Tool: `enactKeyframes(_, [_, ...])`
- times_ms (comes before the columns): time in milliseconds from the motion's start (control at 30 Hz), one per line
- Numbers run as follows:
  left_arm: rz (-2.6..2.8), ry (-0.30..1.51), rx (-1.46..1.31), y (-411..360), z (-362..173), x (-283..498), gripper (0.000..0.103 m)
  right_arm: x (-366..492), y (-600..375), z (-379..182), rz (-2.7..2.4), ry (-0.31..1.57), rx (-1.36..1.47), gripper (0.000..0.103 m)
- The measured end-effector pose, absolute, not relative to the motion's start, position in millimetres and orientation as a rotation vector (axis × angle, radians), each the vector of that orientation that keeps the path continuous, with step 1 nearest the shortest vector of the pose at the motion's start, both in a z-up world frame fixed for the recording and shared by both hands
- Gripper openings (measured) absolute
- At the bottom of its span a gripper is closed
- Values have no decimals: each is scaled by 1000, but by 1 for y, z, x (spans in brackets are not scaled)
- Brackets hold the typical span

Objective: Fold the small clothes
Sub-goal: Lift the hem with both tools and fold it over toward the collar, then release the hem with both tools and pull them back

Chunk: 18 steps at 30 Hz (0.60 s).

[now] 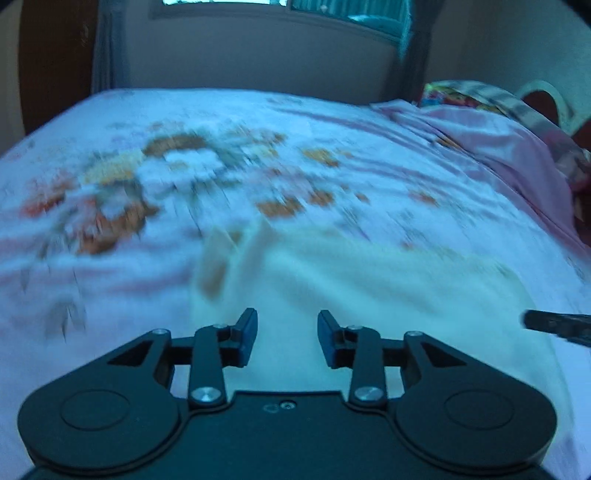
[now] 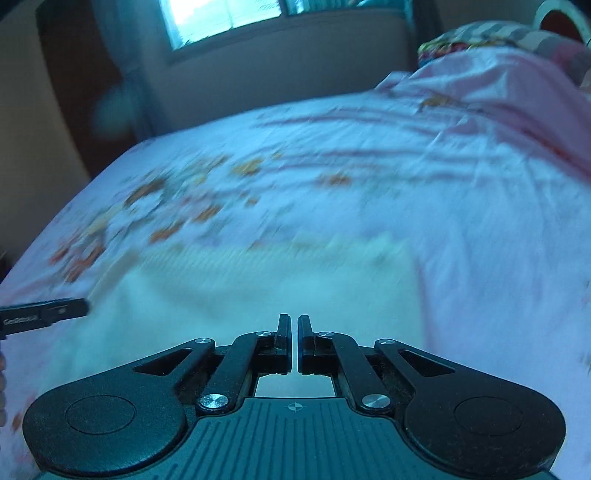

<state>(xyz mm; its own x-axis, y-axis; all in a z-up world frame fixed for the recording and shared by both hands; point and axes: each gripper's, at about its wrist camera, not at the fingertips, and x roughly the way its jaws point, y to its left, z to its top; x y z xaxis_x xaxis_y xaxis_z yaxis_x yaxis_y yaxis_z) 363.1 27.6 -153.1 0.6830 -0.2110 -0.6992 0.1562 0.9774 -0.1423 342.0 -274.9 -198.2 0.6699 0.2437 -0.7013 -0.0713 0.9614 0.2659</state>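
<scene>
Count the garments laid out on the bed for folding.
1. A pale garment lies flat on the bedsheet, just ahead of both grippers. The heap of bedding at the far right may hide others.

Both wrist views low, sharing bed [image 1: 332,122], window [image 2: 221,22]
</scene>
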Motion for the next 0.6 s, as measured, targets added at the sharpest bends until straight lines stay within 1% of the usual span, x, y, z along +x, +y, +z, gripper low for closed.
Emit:
enactKeyframes(67, [-217,824,-45,20,-165,336,34,318,-260,-206,192,831,169,0])
enactKeyframes(100, [-213,836,-20,17,-173,326,36,308,-254,-214,189,844,148,0])
enactKeyframes(200, [-180,807,56,13,-190,308,37,299,-251,-242,156,874,81,0])
enactKeyframes(300, [-149,830,32,12,-173,305,33,300,-250,-228,105,884,121,0])
enactKeyframes(367, [-147,820,7,16,-165,296,37,286,-249,-211,123,832,170,0])
enactKeyframes(400, [-136,840,4,19,-168,293,36,278,-248,-208,129,830,186,0])
enactKeyframes(433, [-135,875,3,21,-175,292,36,272,-245,-211,136,849,172,0])
enactKeyframes(500, [-130,852,16,21,-183,285,37,263,-240,-231,123,908,115,0])
enactKeyframes(533, [-122,851,38,18,-183,282,37,257,-242,-237,119,893,111,0])
enactKeyframes(600, [-104,860,49,13,-176,278,36,251,-243,-231,90,892,132,0])
